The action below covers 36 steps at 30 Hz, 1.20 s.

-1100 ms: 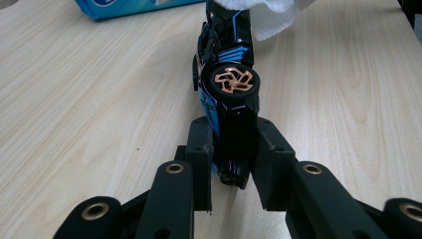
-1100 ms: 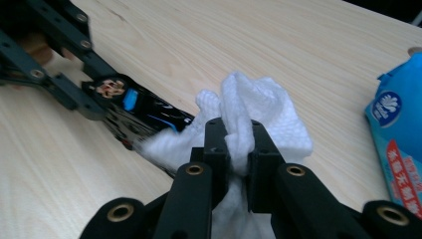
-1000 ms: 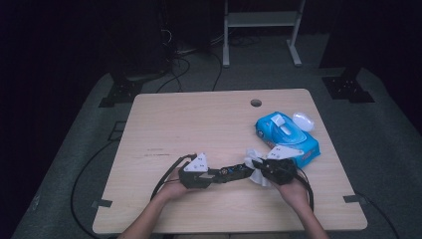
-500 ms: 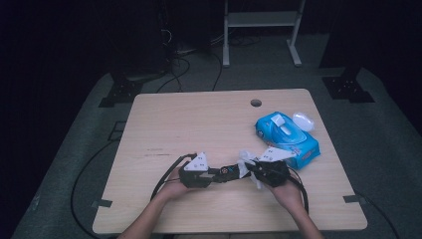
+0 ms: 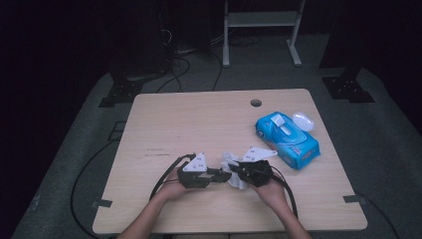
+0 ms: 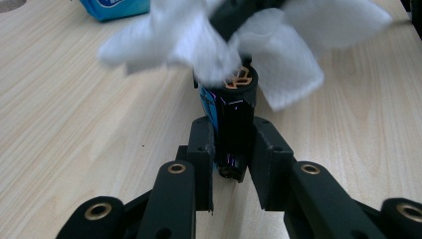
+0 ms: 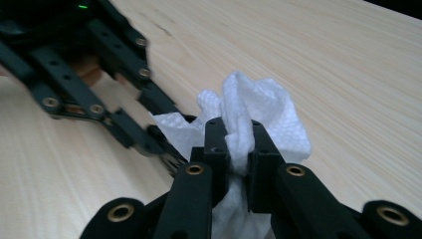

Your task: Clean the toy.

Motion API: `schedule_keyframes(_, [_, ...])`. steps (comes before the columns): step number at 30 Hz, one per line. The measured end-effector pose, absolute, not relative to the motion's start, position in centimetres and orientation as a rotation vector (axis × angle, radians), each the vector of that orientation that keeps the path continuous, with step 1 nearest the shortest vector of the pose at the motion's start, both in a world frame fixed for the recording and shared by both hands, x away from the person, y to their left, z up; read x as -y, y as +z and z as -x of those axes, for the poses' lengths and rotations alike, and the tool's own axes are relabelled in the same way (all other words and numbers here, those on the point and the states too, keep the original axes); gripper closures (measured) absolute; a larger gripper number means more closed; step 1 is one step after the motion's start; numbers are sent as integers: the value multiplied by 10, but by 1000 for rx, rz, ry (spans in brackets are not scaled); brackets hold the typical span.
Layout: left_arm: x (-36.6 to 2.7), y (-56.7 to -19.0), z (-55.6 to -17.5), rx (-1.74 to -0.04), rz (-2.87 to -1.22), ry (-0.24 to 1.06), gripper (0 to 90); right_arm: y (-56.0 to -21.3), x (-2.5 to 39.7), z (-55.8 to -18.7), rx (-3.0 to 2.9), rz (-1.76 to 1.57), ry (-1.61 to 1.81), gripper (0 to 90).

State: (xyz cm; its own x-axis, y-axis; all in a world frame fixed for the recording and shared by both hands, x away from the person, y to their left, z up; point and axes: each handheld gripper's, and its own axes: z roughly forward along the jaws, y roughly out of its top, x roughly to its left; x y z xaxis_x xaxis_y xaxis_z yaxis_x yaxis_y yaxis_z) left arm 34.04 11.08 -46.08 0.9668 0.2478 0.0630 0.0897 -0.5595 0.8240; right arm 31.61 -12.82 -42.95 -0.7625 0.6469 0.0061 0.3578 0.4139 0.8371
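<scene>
Light wood desk (image 5: 189,124), dark room, cables on grey floor (image 5: 74,149). Left gripper (image 6: 232,149) pinches a small dark cylinder (image 6: 234,119); right gripper (image 7: 234,149) pinches a white wipe (image 7: 249,109).

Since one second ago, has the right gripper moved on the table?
Yes. The right gripper has shifted left, away from the blue wipes pack, toward the left gripper, carrying the white wipe.

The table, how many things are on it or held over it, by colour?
Blue: 1, the wipes pack
White: 2, the wipe and the lid
Black: 1, the small cylinder in the left gripper
Total: 4
</scene>
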Motion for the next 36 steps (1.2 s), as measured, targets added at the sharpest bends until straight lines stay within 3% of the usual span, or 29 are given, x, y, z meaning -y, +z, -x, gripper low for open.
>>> schedule_keyframes(8, [-110,-460,-340,-241,-2169,211,729,-429,112,-312,-2399,-817,1288,817])
schedule_keyframes(15, [-109,-460,-340,-240,-2168,213,731,-427,127,-317,-2373,-885,1254,817])
schedule_keyframes(22, [-110,-460,-339,-245,-2168,215,733,-429,103,-312,-2408,-800,1300,817])
schedule_keyframes(36, [-110,-459,-341,-250,-2178,210,734,-426,165,-317,-2296,-960,1186,817])
